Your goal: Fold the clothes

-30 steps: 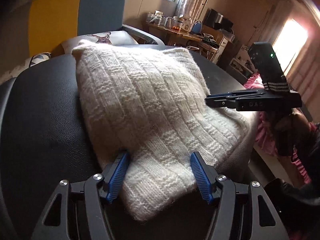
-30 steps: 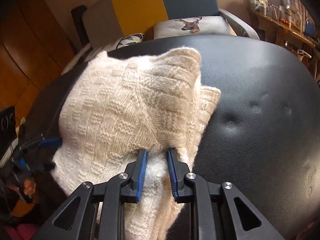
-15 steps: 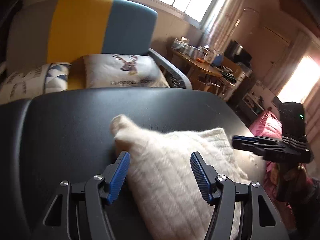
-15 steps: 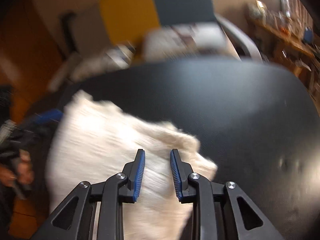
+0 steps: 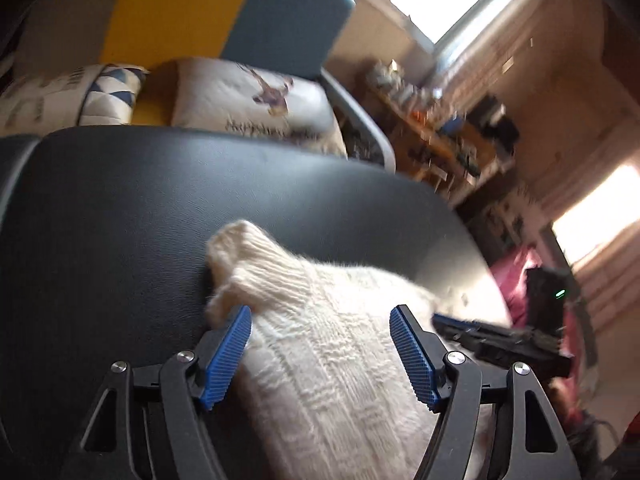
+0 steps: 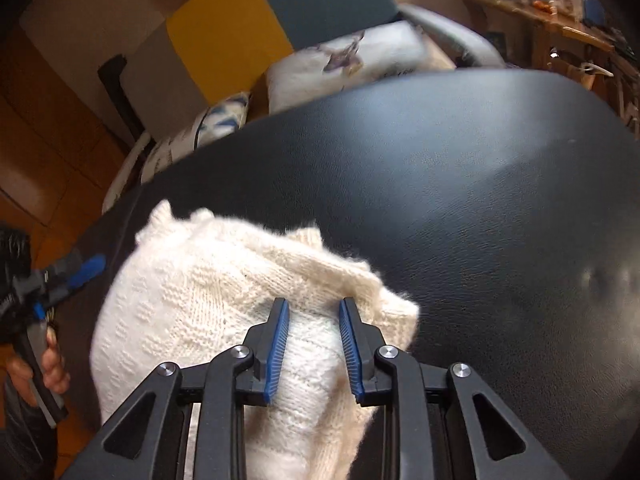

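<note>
A cream knitted sweater (image 5: 328, 360) lies bunched on the black padded table (image 5: 140, 220), its ribbed cuff pointing away from me. My left gripper (image 5: 320, 314) straddles it with the jaws wide and opening; the knit lies loose between the blue pads. In the right wrist view the same sweater (image 6: 192, 304) is a folded heap near the table's left edge. My right gripper (image 6: 313, 305) is shut on a fold of it. Each gripper shows in the other's view: the right gripper (image 5: 448, 322) at the sweater's far side, the left gripper (image 6: 86, 272) held by a hand (image 6: 52, 364).
Behind the table (image 6: 460, 200) stands a yellow and blue armchair (image 5: 180, 8) with a deer cushion (image 5: 256, 96). A cluttered wooden side table (image 5: 440, 136) is at the back right, with pink cloth (image 5: 516, 268) below the table's right edge. Wooden floor lies to the left.
The sweater, spread over the table a second ago, is now drawn into a smaller heap near me. The left view has rolled and its jaws stand wider. The right gripper keeps its fold.
</note>
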The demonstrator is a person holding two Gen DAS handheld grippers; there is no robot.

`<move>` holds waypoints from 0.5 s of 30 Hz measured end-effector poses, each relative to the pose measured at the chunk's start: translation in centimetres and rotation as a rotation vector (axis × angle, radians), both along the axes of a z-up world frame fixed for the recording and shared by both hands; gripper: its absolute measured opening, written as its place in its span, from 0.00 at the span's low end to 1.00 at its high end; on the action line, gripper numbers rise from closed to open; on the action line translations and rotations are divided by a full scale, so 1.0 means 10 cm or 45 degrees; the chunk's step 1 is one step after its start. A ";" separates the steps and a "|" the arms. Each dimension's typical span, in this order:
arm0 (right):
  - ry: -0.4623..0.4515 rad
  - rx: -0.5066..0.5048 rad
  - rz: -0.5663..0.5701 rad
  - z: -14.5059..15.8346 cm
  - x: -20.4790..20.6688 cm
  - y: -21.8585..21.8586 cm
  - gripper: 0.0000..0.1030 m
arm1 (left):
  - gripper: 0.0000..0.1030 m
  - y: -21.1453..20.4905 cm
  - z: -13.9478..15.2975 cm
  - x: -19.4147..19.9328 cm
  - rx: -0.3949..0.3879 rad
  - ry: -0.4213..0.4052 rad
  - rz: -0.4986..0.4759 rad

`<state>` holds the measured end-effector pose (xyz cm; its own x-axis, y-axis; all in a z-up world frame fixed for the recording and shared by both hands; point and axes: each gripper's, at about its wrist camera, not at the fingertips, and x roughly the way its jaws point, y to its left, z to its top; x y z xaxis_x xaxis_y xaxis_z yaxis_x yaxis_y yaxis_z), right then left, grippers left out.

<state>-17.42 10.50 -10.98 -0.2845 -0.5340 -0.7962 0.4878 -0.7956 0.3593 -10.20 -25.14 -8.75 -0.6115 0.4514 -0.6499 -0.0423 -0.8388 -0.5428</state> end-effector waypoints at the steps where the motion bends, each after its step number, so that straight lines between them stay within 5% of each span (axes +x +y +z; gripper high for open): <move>1: 0.039 -0.008 -0.001 0.09 0.06 0.03 0.24 | 0.71 -0.07 0.03 0.10 0.003 0.008 0.030; 7: 0.100 -0.129 0.290 0.37 0.70 0.08 0.24 | 0.71 -0.10 0.01 0.65 -0.107 0.014 0.026; 11: 0.066 0.045 0.334 0.16 0.92 -0.01 0.24 | 0.71 0.21 -0.10 0.85 -0.146 -0.002 -0.074; 15: -0.031 -0.162 0.217 0.16 0.82 0.21 0.26 | 0.70 0.50 -0.21 0.89 -0.239 -0.026 -0.126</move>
